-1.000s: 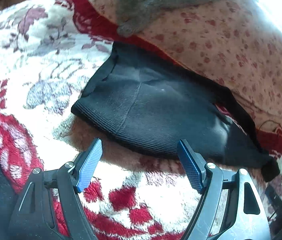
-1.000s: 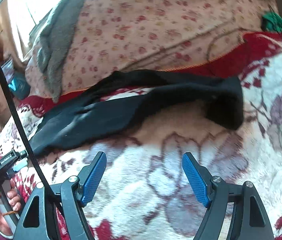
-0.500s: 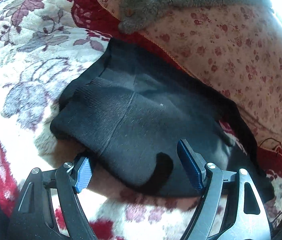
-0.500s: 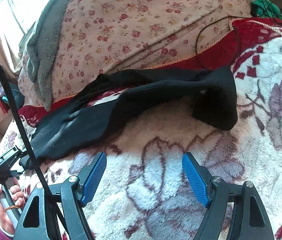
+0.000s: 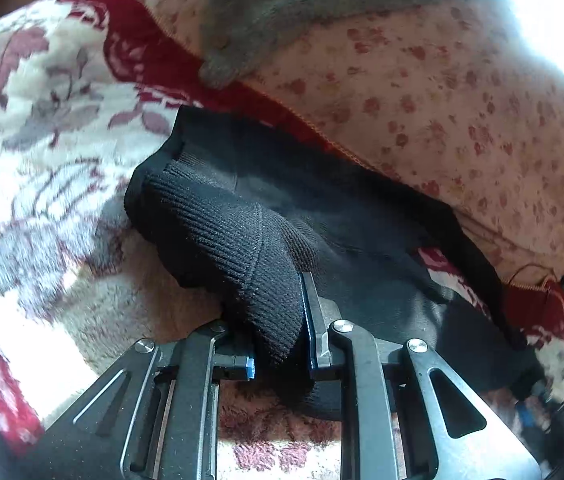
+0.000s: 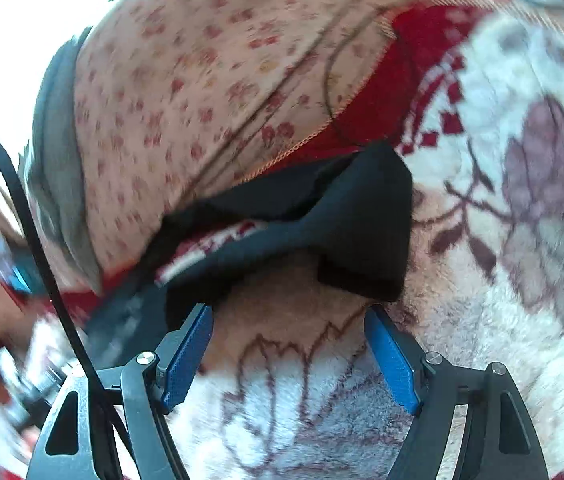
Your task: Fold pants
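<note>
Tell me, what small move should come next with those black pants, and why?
Probably the right hand-held gripper should ease forward and close on the far end of the black pants. It is open, just short of the cloth, while the left hand-held gripper already pinches the ribbed end.

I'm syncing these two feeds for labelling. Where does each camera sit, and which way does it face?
Left wrist: on the left gripper, facing along its fingers, shut on the black pants' ribbed edge.
Right wrist: on the right gripper, fingers open, facing the pants' other end over the floral blanket.
Shared: pants, blanket, pink floral quilt.
</note>
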Demonstrator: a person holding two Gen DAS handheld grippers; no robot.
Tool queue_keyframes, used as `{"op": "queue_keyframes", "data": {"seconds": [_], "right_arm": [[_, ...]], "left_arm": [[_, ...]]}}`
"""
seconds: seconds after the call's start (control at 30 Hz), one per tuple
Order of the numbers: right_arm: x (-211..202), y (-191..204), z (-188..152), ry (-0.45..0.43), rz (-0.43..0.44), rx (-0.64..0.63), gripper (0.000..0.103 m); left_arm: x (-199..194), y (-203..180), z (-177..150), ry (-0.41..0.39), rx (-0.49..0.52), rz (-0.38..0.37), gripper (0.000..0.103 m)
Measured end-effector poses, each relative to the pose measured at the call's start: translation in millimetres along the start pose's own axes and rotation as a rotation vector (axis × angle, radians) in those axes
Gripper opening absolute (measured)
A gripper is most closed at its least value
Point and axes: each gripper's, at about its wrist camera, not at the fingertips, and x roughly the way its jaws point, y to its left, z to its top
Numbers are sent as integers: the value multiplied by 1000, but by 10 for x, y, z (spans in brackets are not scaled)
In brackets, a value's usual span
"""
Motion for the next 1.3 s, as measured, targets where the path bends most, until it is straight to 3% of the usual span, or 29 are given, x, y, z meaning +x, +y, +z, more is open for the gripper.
{"op": "queue_keyframes", "data": {"seconds": [0.23, 0.33, 0.4, 0.5, 0.6, 0.8, 0.87, 0.93, 1.03, 1.1, 1.3], "right_arm": [[39, -331, 181, -35, 148, 286, 77], [114, -515, 240, -77, 211, 423, 53], [150, -586, 279, -117, 240, 451, 28], [64, -619, 375, -170, 179, 403, 14], [-186, -463, 514, -242, 139, 269, 10], [-637, -46, 547, -316, 133, 57, 10], [-634, 35, 447, -285, 122, 18, 10], [-552, 68, 298, -207, 57, -19, 10], [-491, -98, 101, -151, 28, 36, 13], [-480, -299, -2, -143, 37, 132, 30], [-369, -624, -62, -57, -20, 246, 51]], "left_arm": [[64, 9, 19, 16, 12, 25, 16], [57, -4, 15, 14, 22, 32, 16], [58, 12, 28, 19, 25, 36, 16], [37, 51, 106, 22, 16, 25, 16], [-57, 57, 216, -4, 20, 9, 16], [-320, 117, 357, -39, 29, -27, 15], [-389, 179, 325, -34, 43, -27, 15], [-417, 282, 249, -15, 61, -3, 15], [-371, 443, 148, 35, 31, -3, 15], [-350, 466, 84, 46, 25, -4, 15], [-342, 390, 33, 33, 41, 22, 15]]}}
